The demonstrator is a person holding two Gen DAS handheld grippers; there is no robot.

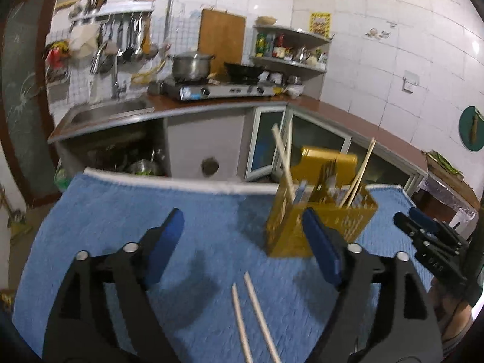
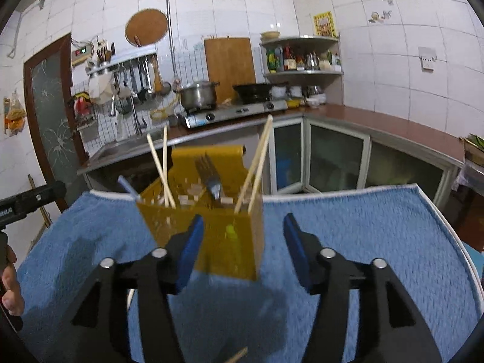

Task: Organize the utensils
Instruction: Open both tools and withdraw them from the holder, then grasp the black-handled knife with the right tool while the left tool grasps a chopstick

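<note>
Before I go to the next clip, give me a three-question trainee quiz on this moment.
1. True or false: the left gripper holds a chopstick.
2. Where does the fork stand? A) in the yellow holder B) flat on the blue towel C) in the sink
3. Fill in: two loose chopsticks lie on the ____.

Key
1. False: its jaws stand open with nothing between them, and the right gripper is open too.
2. A: it stands upright among the chopsticks in the holder.
3. Towel, near the left gripper, outside the holder.
</note>
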